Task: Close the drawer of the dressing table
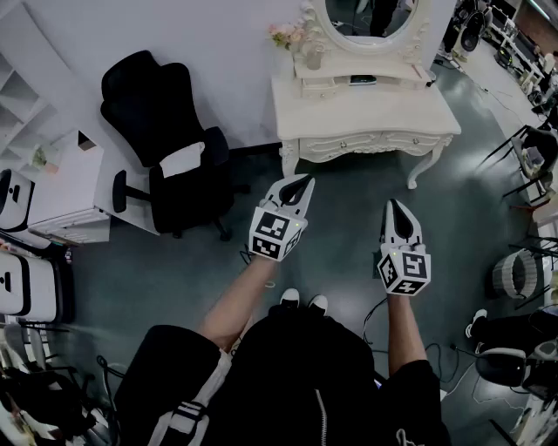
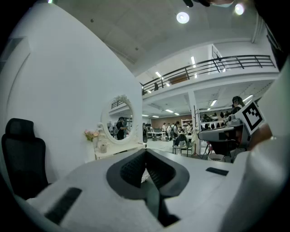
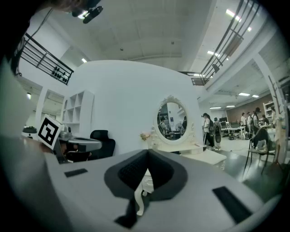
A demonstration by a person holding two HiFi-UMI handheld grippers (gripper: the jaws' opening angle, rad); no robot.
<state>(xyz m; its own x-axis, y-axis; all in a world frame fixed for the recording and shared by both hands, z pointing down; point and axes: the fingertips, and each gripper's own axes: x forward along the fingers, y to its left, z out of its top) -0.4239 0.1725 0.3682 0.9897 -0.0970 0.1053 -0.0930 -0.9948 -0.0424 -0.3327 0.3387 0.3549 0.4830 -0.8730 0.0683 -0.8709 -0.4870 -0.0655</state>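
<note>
The white dressing table [image 1: 366, 113] with its oval mirror [image 1: 366, 17] stands against the wall at the top of the head view, a good step beyond both grippers. Its front drawers [image 1: 375, 142] look about flush from here; I cannot tell which one stands out. My left gripper [image 1: 306, 179] hangs in the air with its jaws shut and nothing in them, pointing at the table's left leg. My right gripper [image 1: 392, 203] is held level beside it, also shut and empty. The left gripper view shows the table [image 2: 113, 149] far off; the right gripper view shows the table [image 3: 199, 156] too.
A black office chair [image 1: 161, 131] stands left of the table, and a white desk [image 1: 65, 187] further left. Dark chairs [image 1: 532, 148] and a white bin [image 1: 514, 274] line the right side. Cables lie on the grey floor near my feet [image 1: 303, 300].
</note>
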